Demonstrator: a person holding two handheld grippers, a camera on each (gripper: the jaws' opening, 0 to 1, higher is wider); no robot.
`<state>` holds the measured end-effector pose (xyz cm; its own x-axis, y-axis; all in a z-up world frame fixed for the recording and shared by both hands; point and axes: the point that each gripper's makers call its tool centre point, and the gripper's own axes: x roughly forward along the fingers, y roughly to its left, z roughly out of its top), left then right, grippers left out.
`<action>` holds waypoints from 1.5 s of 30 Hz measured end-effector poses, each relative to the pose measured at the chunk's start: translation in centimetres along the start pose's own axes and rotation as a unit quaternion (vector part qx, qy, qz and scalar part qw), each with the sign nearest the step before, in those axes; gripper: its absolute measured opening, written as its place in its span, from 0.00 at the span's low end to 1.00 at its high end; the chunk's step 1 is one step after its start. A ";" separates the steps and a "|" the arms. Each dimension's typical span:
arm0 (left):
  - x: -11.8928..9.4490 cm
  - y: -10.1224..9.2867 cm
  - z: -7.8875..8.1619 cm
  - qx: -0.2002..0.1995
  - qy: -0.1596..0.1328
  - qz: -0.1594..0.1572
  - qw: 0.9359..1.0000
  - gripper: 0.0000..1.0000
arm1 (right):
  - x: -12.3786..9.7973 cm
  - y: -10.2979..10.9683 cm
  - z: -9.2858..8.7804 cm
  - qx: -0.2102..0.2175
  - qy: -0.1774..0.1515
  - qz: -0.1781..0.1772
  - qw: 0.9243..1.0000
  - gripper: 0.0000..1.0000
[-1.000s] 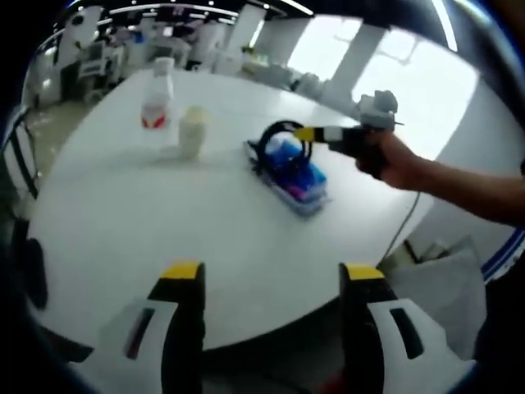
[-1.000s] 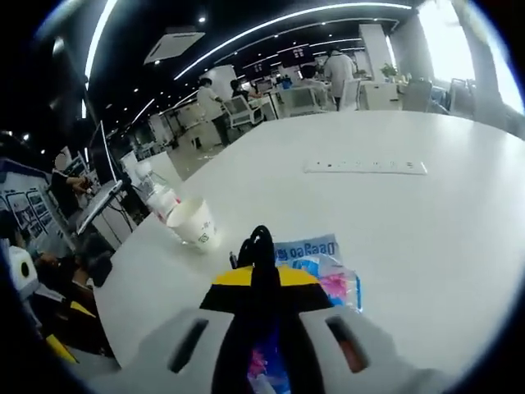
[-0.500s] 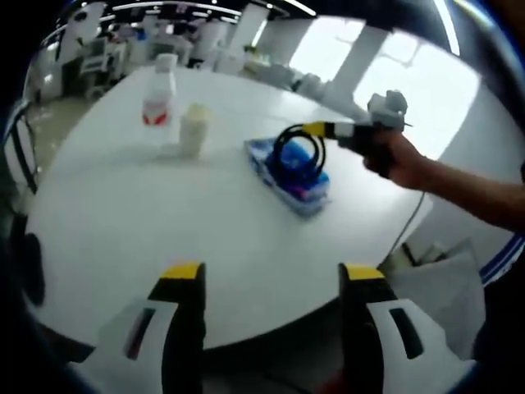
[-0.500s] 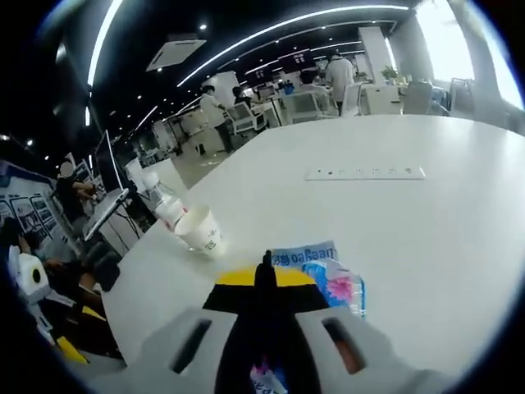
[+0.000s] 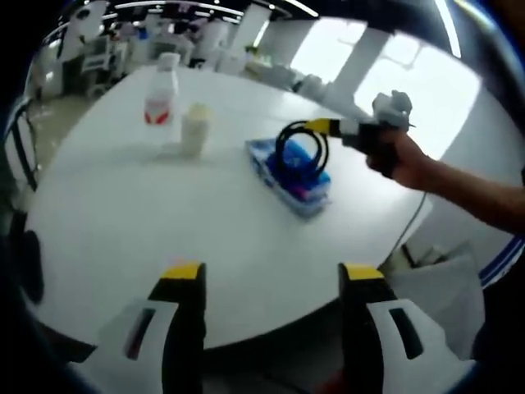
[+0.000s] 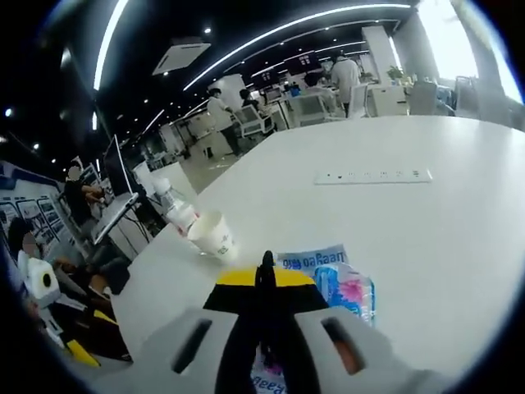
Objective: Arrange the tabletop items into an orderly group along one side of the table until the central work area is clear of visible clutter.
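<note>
Cable (image 5: pixel 301 150) in right tongs (image 6: pixel 264 283), above packet (image 5: pixel 297 179)

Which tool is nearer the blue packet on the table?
Right. The right tool holds a black cable loop just above the blue packet; the left tool sits back at the table's near edge.

Daylight pours in from big windows (image 5: pixel 385 74) behind the far edge of the white table (image 5: pixel 123 222), blown out to plain white and leaving a pale sheen on the tabletop — the left gripper view is soft and blurred all over. The right gripper view is sharper, lit by long ceiling light strips (image 6: pixel 271 33) that bend with the fisheye, and the room beyond the table's left edge falls dim. Shadows on the tabletop are faint — only a light grey patch beside the bottle (image 5: pixel 160 98) and the cup (image 5: pixel 194 130).
</note>
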<state>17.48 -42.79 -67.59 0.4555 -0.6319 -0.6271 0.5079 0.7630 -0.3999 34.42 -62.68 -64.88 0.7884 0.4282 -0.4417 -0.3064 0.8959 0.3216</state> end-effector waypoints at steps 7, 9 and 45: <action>0.1 -0.2 0.0 0.004 0.000 -0.003 1.000 0.62 | -2.2 -0.2 2.4 0.008 -0.023 -0.011 1.000 0.03; 0.1 -0.3 0.0 0.004 0.001 -0.003 1.000 0.62 | -2.8 -0.7 3.8 0.024 -0.044 -0.011 0.999 0.03; 0.4 -0.9 -0.7 0.012 0.016 -0.016 1.000 0.62 | -10.3 -9.8 -2.3 0.056 -0.009 -0.123 0.991 0.02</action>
<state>16.72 -43.60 -67.96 0.4163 -0.6506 -0.6352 0.5389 0.7392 -0.4039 28.08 -75.61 -65.39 0.8414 0.1958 -0.5036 -0.0439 0.9537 0.2974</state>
